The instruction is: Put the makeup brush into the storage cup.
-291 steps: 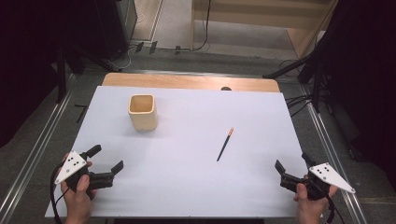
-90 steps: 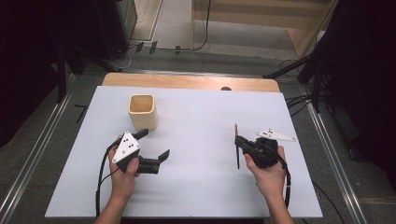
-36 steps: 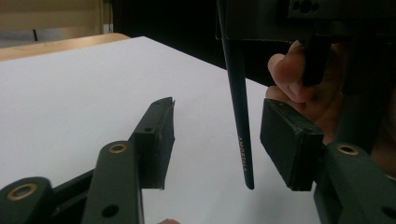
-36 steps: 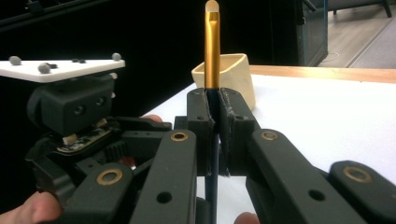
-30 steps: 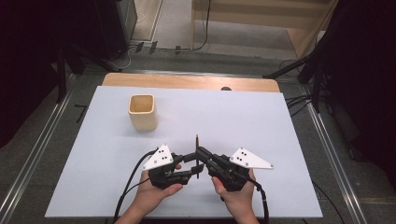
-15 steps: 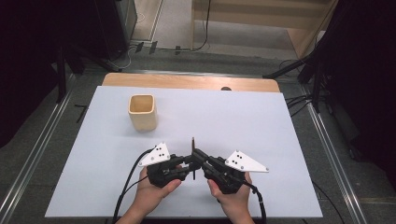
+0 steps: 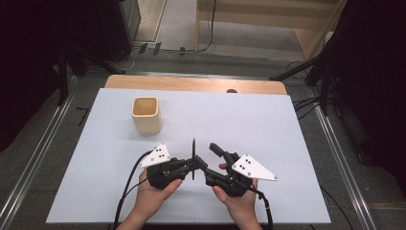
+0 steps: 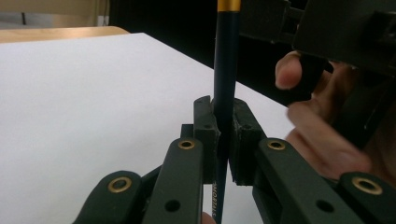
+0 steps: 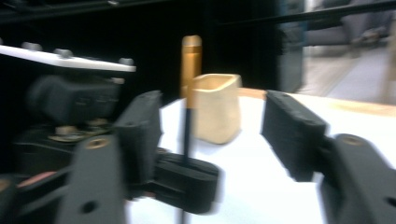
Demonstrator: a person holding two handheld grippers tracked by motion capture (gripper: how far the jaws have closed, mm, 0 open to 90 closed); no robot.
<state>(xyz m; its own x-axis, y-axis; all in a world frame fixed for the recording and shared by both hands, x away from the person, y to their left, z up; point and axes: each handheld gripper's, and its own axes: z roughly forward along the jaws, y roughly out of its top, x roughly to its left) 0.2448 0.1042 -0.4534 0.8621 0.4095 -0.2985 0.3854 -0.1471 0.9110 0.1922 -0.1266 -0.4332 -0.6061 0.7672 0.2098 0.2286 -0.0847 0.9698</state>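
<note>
A dark pencil (image 7: 193,158) with a gold end (image 9: 191,60) stands upright above the white table (image 7: 268,120), near its front middle. My left gripper (image 7: 190,166) has just been closing and is now shut on the pencil (image 8: 225,84), with both pads (image 8: 205,126) pressed to its shaft. My right gripper (image 7: 207,156) faces it from the right. Its jaws have just been opening and stand apart. In the right gripper view the pencil (image 9: 189,121) stands between the pads (image 9: 289,128) of my right gripper (image 9: 215,135), untouched. A tan cup (image 7: 146,115) stands upright at the back left.
The wooden table edge (image 7: 191,84) runs along the back. Metal rails (image 7: 28,163) flank both sides, with cables on the floor beyond. My right hand (image 8: 322,140) and its gripper body (image 8: 336,32) sit close behind the pencil in the left gripper view.
My right gripper brought the pencil from the right to the front middle. My left gripper has closed on it there, and my right jaws have opened off it.
</note>
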